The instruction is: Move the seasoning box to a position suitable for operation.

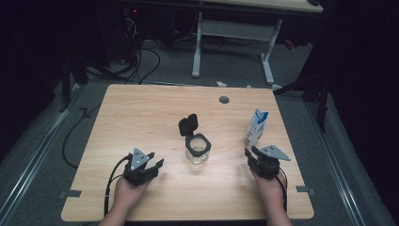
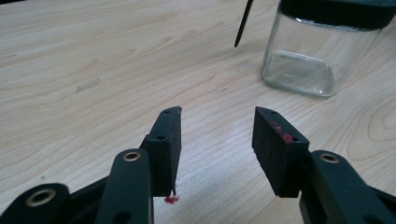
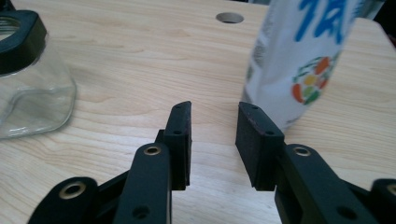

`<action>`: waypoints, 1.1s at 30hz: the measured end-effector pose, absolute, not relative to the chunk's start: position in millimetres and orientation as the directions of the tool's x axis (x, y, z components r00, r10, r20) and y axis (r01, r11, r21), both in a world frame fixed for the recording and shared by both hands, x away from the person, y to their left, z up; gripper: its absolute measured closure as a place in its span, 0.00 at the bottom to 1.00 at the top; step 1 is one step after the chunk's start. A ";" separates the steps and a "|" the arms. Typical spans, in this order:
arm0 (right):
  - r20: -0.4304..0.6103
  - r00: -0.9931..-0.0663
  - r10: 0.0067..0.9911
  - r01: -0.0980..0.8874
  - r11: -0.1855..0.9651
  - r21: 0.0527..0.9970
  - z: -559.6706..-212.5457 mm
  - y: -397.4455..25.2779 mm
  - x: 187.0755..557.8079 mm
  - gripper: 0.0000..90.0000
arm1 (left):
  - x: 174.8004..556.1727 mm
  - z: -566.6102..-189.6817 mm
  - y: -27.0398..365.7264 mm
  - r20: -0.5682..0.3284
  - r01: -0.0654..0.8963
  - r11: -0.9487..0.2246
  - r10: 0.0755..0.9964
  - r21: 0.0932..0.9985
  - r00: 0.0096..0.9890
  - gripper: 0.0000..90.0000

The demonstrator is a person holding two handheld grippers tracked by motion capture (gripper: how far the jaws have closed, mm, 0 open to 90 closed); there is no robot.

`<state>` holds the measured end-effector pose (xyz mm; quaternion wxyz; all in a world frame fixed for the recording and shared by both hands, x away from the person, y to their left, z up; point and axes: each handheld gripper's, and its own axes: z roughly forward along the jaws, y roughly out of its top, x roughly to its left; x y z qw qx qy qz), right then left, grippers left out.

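The glass jar (image 1: 198, 151) stands upright at the middle of the desk (image 1: 141, 117), lid (image 1: 188, 124) flipped open. Left gripper (image 1: 154, 162): beside the jar, fingers (image 2: 169, 140) wide, holding nothing. Right gripper (image 1: 251, 155): opposite side of the jar, fingers (image 3: 180, 135) narrower, holding nothing, just short of the carton (image 1: 256, 126).

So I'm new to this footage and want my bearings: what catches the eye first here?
The clear glass jar at the middle of the wooden table, its black flip lid standing open. Next, the white and blue carton upright near the right edge. The left gripper and right gripper flank the jar, jaws open and empty.
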<state>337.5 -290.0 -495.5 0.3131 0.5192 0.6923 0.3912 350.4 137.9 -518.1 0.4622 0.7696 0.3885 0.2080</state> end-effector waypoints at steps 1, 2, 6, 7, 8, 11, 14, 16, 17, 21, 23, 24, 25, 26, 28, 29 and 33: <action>-0.032 -0.262 0.965 0.468 0.156 0.870 -494.7 -292.0 335.7 0.72 | 350.8 -517.4 139.7 -0.061 0.410 -0.252 0.788 0.876 0.613 0.57; -0.039 -0.258 0.965 0.459 0.158 0.875 -493.5 -293.3 333.5 0.71 | 351.1 -517.4 140.9 -0.077 0.417 -0.241 0.784 0.876 0.615 0.56; -0.019 -0.239 0.971 0.452 0.129 0.883 -491.3 -296.8 325.0 0.69 | 350.7 -518.2 141.7 -0.079 0.421 -0.242 0.785 0.874 0.614 0.55; -0.017 -0.236 0.972 0.456 0.126 0.881 -491.8 -296.5 324.3 0.68 | 350.6 -518.2 141.9 -0.072 0.417 -0.246 0.786 0.875 0.614 0.55; -0.020 -0.233 0.972 0.460 0.128 0.879 -492.7 -296.3 324.9 0.68 | 350.5 -517.8 142.9 -0.066 0.415 -0.248 0.788 0.876 0.612 0.55; -0.025 -0.216 0.976 0.477 0.128 0.870 -495.2 -296.0 330.0 0.66 | 351.6 -517.4 146.8 -0.083 0.418 -0.227 0.791 0.880 0.606 0.55; -0.027 -0.199 0.980 0.485 0.122 0.866 -496.9 -296.2 335.9 0.64 | 353.7 -519.7 147.1 -0.064 0.416 -0.246 0.794 0.875 0.604 0.55; -0.034 -0.195 0.980 0.474 0.125 0.872 -496.9 -297.5 338.4 0.63 | 353.5 -521.2 146.7 -0.057 0.416 -0.253 0.795 0.874 0.604 0.55; -0.032 -0.189 0.981 0.475 0.120 0.872 -496.7 -298.8 340.1 0.62 | 353.3 -521.2 146.6 -0.054 0.416 -0.258 0.793 0.872 0.606 0.56; -0.034 -0.166 0.985 0.480 0.111 0.870 -494.1 -300.6 347.1 0.55 | 351.5 -521.3 144.4 -0.050 0.414 -0.263 0.792 0.871 0.609 0.55; -0.049 -0.158 0.986 0.475 0.120 0.872 -489.7 -297.8 352.2 0.52 | 351.0 -521.3 142.7 -0.049 0.410 -0.266 0.788 0.872 0.614 0.56; -0.053 -0.153 0.987 0.476 0.120 0.871 -487.9 -296.4 354.1 0.50 | 350.7 -521.3 141.6 -0.047 0.408 -0.269 0.786 0.872 0.617 0.56; -0.057 -0.146 0.988 0.477 0.121 0.871 -486.0 -294.5 357.5 0.47 | 350.5 -521.1 140.8 -0.042 0.406 -0.274 0.784 0.872 0.619 0.56; -0.057 -0.137 0.989 0.483 0.117 0.868 -484.2 -292.9 361.2 0.45 | 350.4 -521.1 139.9 -0.040 0.404 -0.276 0.783 0.872 0.621 0.56; -0.060 -0.122 0.991 0.482 0.112 0.869 -480.8 -290.7 369.1 0.44 | 350.6 -521.9 139.1 -0.043 0.404 -0.274 0.782 0.873 0.622 0.56; -0.069 -0.114 0.991 0.477 0.115 0.872 -479.2 -290.4 373.2 0.44 | 350.9 -522.1 139.3 -0.040 0.405 -0.279 0.781 0.871 0.624 0.56; -0.072 -0.067 0.995 0.467 0.095 0.879 -476.0 -290.5 386.6 0.42 | 351.4 -523.2 141.5 -0.041 0.407 -0.279 0.782 0.870 0.622 0.56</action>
